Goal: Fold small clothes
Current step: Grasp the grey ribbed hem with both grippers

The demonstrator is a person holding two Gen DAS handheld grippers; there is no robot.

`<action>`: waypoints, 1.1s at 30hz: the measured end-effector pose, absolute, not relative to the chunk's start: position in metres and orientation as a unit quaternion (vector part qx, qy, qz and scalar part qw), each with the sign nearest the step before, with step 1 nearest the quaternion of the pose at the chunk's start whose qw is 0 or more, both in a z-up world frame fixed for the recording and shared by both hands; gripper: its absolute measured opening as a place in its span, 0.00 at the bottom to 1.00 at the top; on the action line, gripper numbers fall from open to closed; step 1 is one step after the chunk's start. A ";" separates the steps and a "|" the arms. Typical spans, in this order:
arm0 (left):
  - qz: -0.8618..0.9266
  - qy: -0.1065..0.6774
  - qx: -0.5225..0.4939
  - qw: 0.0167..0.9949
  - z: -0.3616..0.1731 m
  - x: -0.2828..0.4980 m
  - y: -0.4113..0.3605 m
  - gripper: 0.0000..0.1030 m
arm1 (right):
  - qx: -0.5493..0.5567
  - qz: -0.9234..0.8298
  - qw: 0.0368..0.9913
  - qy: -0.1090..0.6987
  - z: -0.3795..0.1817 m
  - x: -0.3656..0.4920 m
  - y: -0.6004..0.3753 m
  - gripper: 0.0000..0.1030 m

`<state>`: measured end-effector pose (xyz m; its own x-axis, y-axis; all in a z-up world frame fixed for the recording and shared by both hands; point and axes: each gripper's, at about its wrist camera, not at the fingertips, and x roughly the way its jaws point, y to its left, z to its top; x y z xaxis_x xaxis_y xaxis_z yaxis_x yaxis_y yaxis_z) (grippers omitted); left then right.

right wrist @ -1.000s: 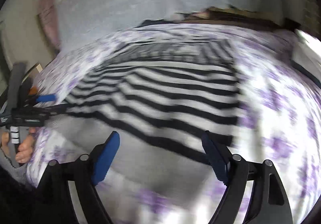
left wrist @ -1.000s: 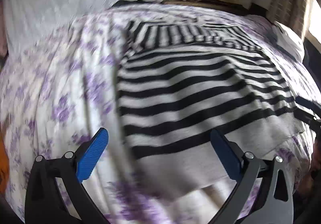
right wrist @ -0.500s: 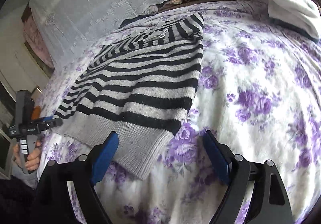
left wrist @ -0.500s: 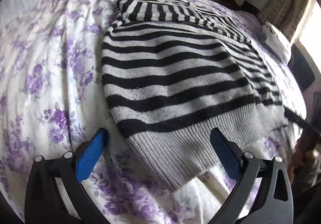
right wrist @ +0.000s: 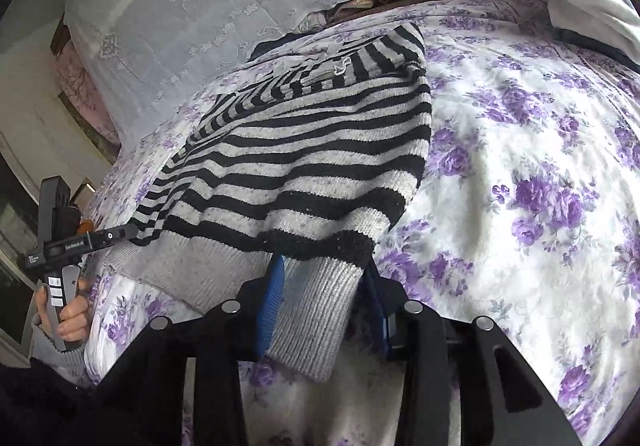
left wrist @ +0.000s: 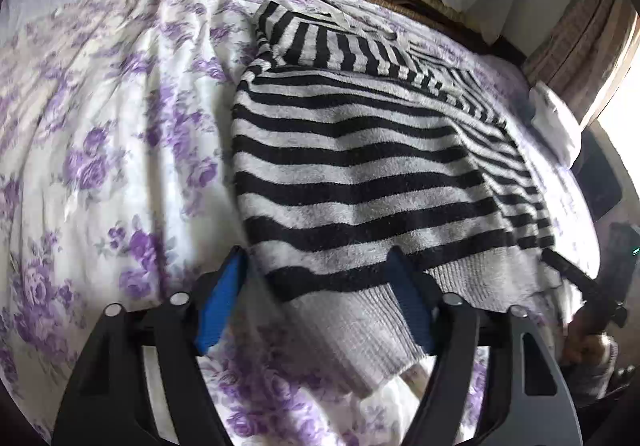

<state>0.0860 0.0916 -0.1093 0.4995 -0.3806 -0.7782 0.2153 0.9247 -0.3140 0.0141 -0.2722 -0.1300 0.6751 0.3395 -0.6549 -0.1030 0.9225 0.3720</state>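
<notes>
Between the right gripper's point(right wrist: 322, 292) blue fingers sat the striped sweater's point(right wrist: 304, 166) grey ribbed hem, pinched. The left gripper point(left wrist: 316, 298) straddled the hem's other corner, jaws parted, on the floral bedspread point(left wrist: 112, 150).

One striped sweater point(left wrist: 352, 166) lies on one floral bedspread point(left wrist: 100, 150). Two grippers are in view, a left gripper point(left wrist: 316, 298) and a right gripper point(right wrist: 324, 294), each with two blue fingers. One folded white cloth point(right wrist: 588, 6) sits at the far edge.
</notes>
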 end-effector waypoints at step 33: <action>-0.248 0.512 -0.148 0.809 -0.128 0.094 0.094 0.23 | 0.214 0.157 0.883 0.388 -0.135 0.041 -0.284 0.31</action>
